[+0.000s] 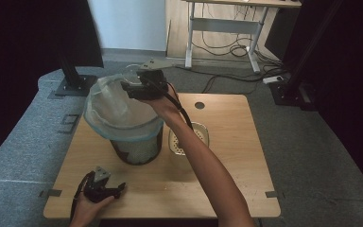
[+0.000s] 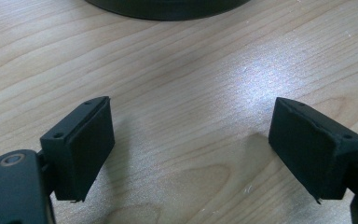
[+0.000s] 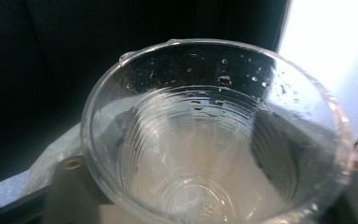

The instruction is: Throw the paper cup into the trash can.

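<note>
item: clear ribbed plastic cup [image 3: 214,140], wet inside, clamped in right gripper [image 1: 144,87], held over bag-lined dark bin [image 1: 123,118], prob. for emptying. left gripper [image 2: 191,149] gaped, idle on wooden table [image 2: 177,65].

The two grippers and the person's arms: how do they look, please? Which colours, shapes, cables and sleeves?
Both grippers are black. The left gripper carries a grey three-cornered plate and has two thick, block-shaped jaws with flat pads. The right gripper also has a grey plate, and a black cable trails along the forearm. Both forearms are bare, with no sleeves.
</note>
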Demonstrator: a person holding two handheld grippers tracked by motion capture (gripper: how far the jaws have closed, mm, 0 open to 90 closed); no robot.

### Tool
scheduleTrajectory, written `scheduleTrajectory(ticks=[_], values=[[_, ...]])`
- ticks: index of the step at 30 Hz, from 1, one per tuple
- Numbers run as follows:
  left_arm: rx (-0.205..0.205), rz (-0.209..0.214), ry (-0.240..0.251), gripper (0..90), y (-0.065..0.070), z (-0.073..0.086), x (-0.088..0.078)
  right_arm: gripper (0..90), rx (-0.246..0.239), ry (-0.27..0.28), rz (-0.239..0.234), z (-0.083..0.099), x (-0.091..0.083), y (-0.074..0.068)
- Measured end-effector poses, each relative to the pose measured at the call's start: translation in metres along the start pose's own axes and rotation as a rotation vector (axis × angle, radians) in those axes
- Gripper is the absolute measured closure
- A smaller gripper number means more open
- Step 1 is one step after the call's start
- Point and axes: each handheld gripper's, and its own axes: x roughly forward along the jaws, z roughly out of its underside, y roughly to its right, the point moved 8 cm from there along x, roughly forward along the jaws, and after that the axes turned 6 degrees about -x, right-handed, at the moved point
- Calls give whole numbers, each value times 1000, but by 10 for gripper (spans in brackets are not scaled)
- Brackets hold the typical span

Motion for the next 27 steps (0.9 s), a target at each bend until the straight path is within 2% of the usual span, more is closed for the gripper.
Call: scheduleTrajectory(ticks=[2,3,6,10,13,14,15,16,17,18,20,21,22,23,24,25,26,27], values=[[1,0,0,137,0,0,0,128,33,-57,-1,10,6,2],[1,0,-1,137,0,0,0,125,39,-88,0,16,7,5],[1,0,-1,137,0,0,0,124,36,-90,11,21,4,7],[1,0,-1,137,0,0,0,134,49,-61,16,24,-8,13],[2,0,-1,137,0,0,0,159,33,-24,12,26,-27,15],[2,0,-1,137,0,0,0,159,33,-24,12,26,-27,15],[2,0,-1,137,0,0,0,173,25,-1,14,28,-39,15],[2,0,-1,137,0,0,0,173,25,-1,14,28,-39,15],[0,0,0,137,0,0,0,183,13,12,22,32,-53,17],[0,0,0,137,0,0,0,183,13,12,22,32,-53,17],[-2,1,0,137,0,0,0,193,10,24,30,39,-69,18],[0,0,1,137,0,0,0,205,6,37,35,49,-86,20],[0,0,1,136,0,0,0,205,6,37,35,49,-86,20],[0,1,0,136,0,0,0,214,5,42,48,64,-104,23],[0,1,0,136,0,0,0,214,5,42,48,64,-104,23],[1,1,-1,136,0,0,0,220,8,42,57,82,-123,26],[1,0,0,136,0,0,0,220,8,42,57,82,-123,26],[0,-1,-1,136,0,0,0,227,11,41,74,100,-140,29]])
